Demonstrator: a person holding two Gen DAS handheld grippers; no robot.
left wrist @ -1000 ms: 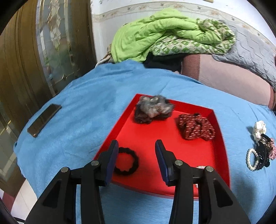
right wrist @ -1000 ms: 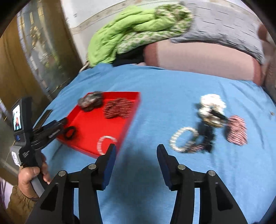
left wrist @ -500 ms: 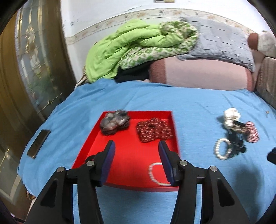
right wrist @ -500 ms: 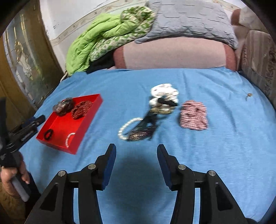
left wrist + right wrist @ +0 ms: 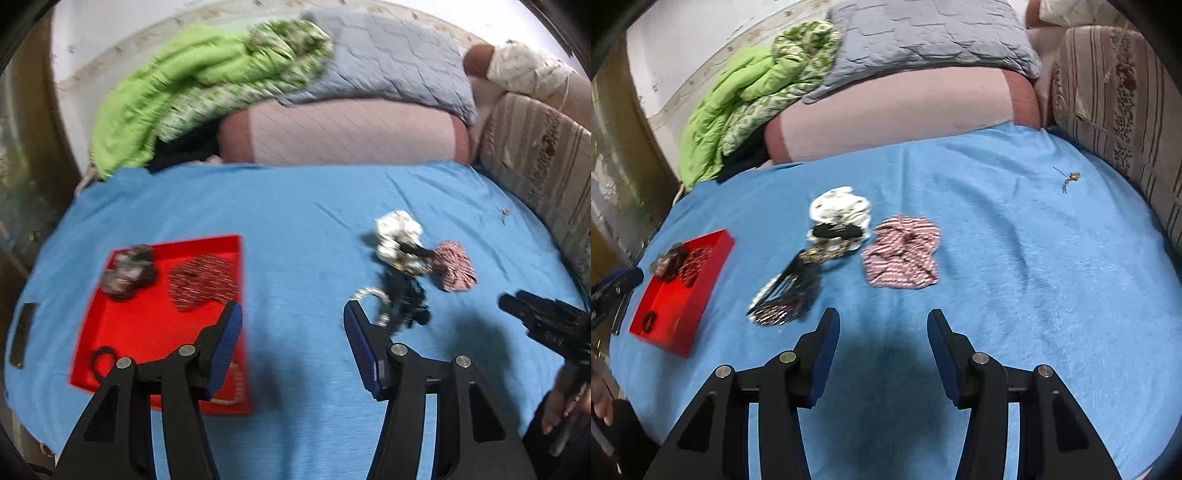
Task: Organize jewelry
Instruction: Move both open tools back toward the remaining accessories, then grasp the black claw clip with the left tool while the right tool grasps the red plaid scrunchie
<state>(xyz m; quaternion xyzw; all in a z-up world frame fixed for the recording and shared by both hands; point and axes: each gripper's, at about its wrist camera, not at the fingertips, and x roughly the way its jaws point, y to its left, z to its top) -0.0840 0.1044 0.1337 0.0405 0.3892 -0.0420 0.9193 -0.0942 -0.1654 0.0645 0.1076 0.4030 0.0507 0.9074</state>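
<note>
On the blue bed (image 5: pixel 1015 258), a jewelry pile (image 5: pixel 798 280) lies right of the red tray (image 5: pixel 147 332). The left claw (image 5: pixel 291 347) is opening with nothing between its jaws; the right claw (image 5: pixel 882 354) hangs released and empty above bare sheet.

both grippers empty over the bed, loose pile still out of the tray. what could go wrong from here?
1. The pile is tangled: black clip, bead bracelet and white scrunchie overlap, so one pinch may drag several.
2. The red tray sits near the blue sheet's edge on soft bedding; a nudge could tip it.
3. The small trinket lies far off alone and is easy to miss.
</note>
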